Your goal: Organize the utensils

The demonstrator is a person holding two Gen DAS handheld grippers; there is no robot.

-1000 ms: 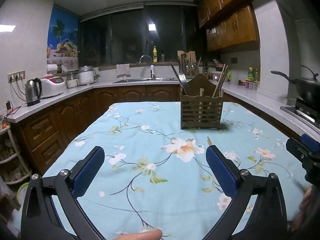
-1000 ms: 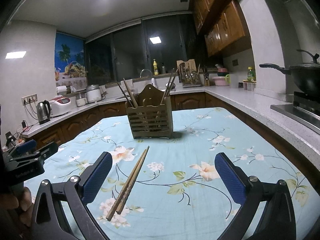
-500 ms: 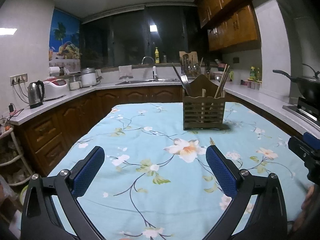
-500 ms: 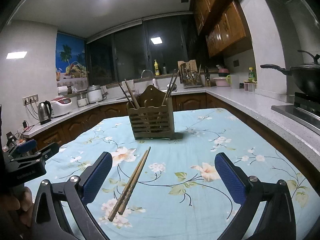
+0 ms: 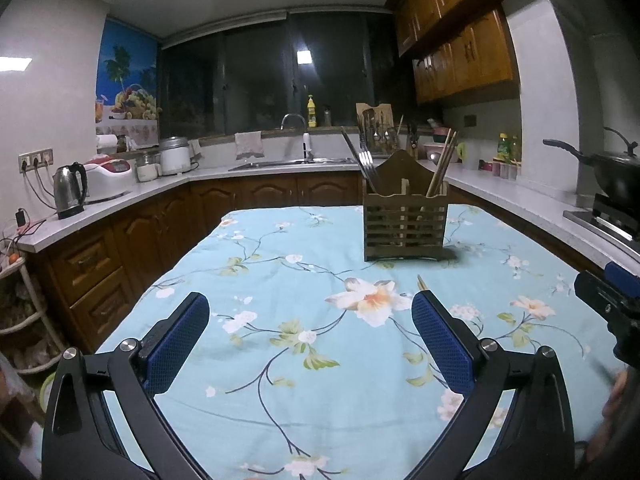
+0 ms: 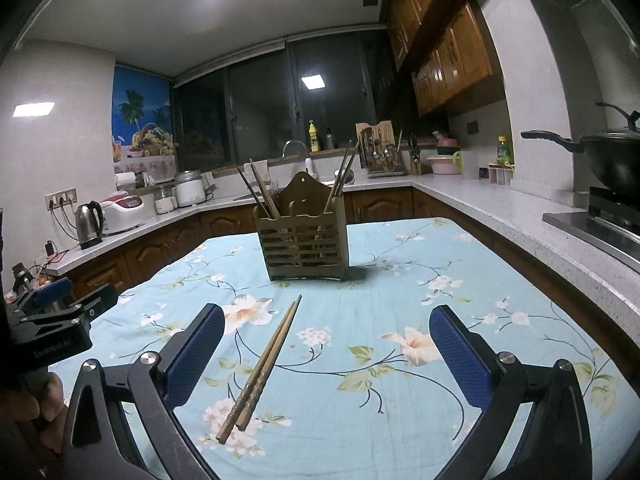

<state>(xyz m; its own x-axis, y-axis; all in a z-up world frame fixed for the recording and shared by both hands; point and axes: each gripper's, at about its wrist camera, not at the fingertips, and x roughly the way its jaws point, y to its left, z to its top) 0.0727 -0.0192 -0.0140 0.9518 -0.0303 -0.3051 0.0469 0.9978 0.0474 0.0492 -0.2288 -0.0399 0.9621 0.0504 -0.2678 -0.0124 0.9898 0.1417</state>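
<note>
Both wrist cameras sit low over the blue floral tablecloth (image 5: 304,280), facing 12 o'clock; both catch the slatted wooden utensil holder (image 6: 306,250), nearer in the right view.

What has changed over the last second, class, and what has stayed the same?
Little changed: the left gripper drifted slightly, shifting the wooden slatted utensil holder a touch rightward in its view. Nothing was grasped or released. Both grippers stay open, and the pair of brown wooden chopsticks lies unmoved on the floral tablecloth.
</note>
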